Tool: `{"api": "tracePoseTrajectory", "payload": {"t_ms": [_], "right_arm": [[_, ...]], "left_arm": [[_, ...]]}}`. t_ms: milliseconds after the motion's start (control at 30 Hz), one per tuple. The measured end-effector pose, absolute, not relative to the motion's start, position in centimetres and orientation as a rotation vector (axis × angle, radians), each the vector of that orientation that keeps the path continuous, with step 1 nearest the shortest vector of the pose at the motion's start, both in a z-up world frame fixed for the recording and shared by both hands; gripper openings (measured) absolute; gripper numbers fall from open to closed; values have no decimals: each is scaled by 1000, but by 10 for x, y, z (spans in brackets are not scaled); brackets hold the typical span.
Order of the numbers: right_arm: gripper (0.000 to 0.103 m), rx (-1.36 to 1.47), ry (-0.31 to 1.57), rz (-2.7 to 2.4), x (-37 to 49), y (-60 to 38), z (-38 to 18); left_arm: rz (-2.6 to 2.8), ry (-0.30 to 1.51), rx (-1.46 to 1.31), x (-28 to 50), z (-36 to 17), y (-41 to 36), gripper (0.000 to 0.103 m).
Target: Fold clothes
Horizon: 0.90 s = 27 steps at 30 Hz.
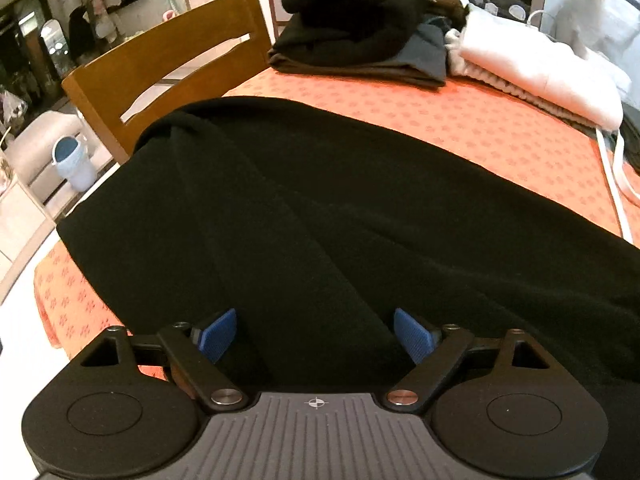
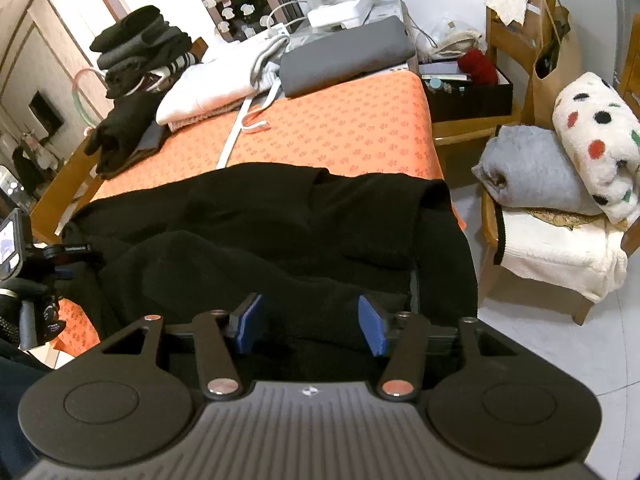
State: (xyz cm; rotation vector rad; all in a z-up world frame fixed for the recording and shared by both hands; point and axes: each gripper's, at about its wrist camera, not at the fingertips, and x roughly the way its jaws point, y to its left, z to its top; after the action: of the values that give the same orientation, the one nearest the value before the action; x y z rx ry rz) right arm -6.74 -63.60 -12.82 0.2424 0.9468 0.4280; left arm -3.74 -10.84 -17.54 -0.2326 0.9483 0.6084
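A black garment (image 1: 320, 208) lies spread across the near part of the table with the orange patterned cloth (image 1: 460, 120). My left gripper (image 1: 315, 334) hovers low over the garment's near edge. Its blue pads (image 1: 218, 336) stand wide apart, open, with black cloth lying between them but not pinched. In the right wrist view the same black garment (image 2: 260, 216) drapes over the table's right corner (image 2: 400, 128). My right gripper (image 2: 311, 324) is open above a raised fold of it, and its pads (image 2: 372, 324) do not press on the cloth.
At the far end lie a stack of dark folded clothes (image 1: 360, 32), a white folded sweater (image 1: 540, 72) and a grey folded piece (image 2: 344, 56). A white strap (image 2: 240, 128) trails over the cloth. A wooden chair (image 1: 168, 64) stands left; a chair with blankets (image 2: 560, 200) stands right.
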Motion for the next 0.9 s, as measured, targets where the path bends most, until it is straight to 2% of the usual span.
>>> {"api": "tracePoseTrajectory", "payload": {"t_ms": [33,67,100,133,267,600,700,900], "right_arm": [[60,244,948,429,-67,-637,-129],[60,246,949,430,-67,-638,-130],[60,247,949,432,-66,-639,-130],[60,249,949,435,-65,-640,-131],[60,255,947,450,-60,-642,-135],[60,208,900,596,-36,-617,-115],[60,189,909,635,-29,-609,-114],[60,172,967,618,-29,-599,-126]], "left_arm": [[601,936,-241,-41,-173,-108,50],[596,924,-248,-45,-170,-109,36],[612,917,-244,-48,-166,-108,18],[616,909,-266,-50,-163,-105,14],[630,867,-370,-74,-145,-89,12],[658,837,-428,-149,-93,-89,11],[666,886,-434,-168,-92,-94,10],[622,1077,-411,-189,-127,-95,7]]}}
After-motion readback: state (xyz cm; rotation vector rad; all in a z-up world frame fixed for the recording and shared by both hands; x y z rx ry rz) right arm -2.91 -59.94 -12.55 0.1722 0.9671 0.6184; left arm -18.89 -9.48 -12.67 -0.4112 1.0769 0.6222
